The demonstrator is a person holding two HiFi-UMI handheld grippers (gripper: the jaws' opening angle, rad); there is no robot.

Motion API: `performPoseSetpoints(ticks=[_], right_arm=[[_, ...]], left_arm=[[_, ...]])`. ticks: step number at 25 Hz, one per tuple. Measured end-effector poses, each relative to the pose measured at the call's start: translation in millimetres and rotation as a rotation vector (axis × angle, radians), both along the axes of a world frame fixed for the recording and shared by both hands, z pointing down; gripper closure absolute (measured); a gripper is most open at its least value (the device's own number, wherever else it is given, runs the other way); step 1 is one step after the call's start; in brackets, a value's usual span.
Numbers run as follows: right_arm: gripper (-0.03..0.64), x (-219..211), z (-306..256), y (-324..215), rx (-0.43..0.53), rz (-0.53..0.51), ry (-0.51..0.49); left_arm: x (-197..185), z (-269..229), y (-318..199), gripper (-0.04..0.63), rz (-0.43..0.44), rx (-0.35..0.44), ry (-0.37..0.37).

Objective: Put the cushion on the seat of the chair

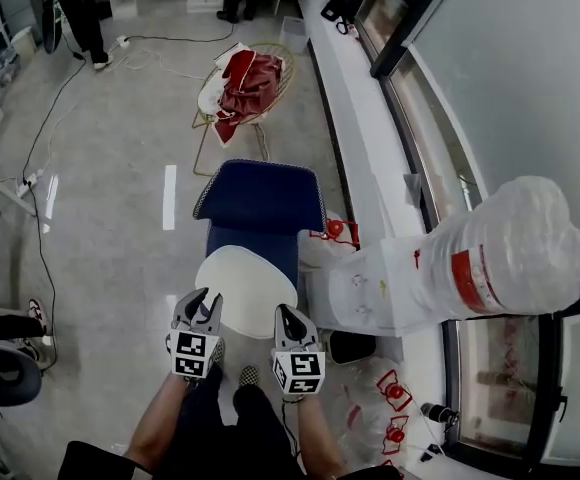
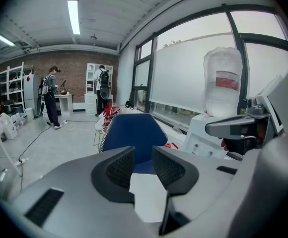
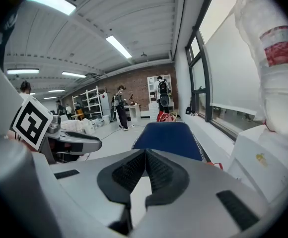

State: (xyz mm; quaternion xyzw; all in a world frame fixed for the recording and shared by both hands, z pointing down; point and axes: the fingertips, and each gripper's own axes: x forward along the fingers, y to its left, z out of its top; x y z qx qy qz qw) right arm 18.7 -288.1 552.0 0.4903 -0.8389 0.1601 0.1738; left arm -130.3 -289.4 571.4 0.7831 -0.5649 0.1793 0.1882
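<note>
So, cushion (image 1: pixel 245 290): a white, rounded pad lying flat on the front of the blue chair's (image 1: pixel 262 196) seat, just ahead of both grippers in the head view.
Task standing: judged from how it lies, the cushion is already on the seat; at most it may want squaring up toward the backrest.
Left gripper (image 2: pixel 143 153): fingers spread part-way with nothing between them; the white pad shows beyond the gap, not touching them.
Right gripper (image 3: pixel 145 155): fingers pressed together at the tips, holding nothing.
Likely weight: light, by its thin, flat look.
Likely stiffness: probably soft and yielding, so it should fold or sag if lifted by one edge alone.
Surface: smooth and plain white; whether it is slippery cannot be told.
Fragility: none apparent; a firm pinch should do no harm.
Where to grip: at the near rim, one gripper toward each side, so the pad stays level and does not droop.
Markers: black-and-white square codes on the gripper cubes (image 1: pixel 195 353); patterns only, no words.
Wrapped roll (image 1: pixel 505 253): clear plastic round a white bundle with a red band; any print on the band is too blurred to read.
White box (image 1: pixel 370 288): small red and yellow marks, not legible.
Cushion and chair: no brand or label visible.
</note>
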Motion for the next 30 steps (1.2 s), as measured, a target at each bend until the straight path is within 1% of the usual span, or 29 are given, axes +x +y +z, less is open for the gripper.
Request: performPoseSetpoints(ticks=[8, 13, 19, 23, 26, 30], right_arm=[[0.588, 6, -44, 27, 0.052, 0.000, -0.033], [0.588, 9, -68, 45, 0.081, 0.011, -0.053], [0.588, 4, -102, 62, 0.140, 0.005, -0.070], [0.588, 3, -125, 66, 0.174, 0.001, -0.078], [0.588, 7, -134, 71, 0.196, 0.002, -0.082], [0.588, 13, -141, 76, 0.212, 0.001, -0.088]], left_arm=[[9, -44, 33, 0.493, 0.014, 0.042, -0.021], [18, -67, 50, 0.502, 0.043, 0.076, -0.021], [24, -107, 68, 0.519, 0.078, 0.113, 0.010], [27, -140, 71, 0.529, 0.102, 0.164, 0.023], [30, -150, 73, 0.538, 0.098, 0.192, 0.025], [40, -153, 77, 0.545, 0.119, 0.206, 0.029]])
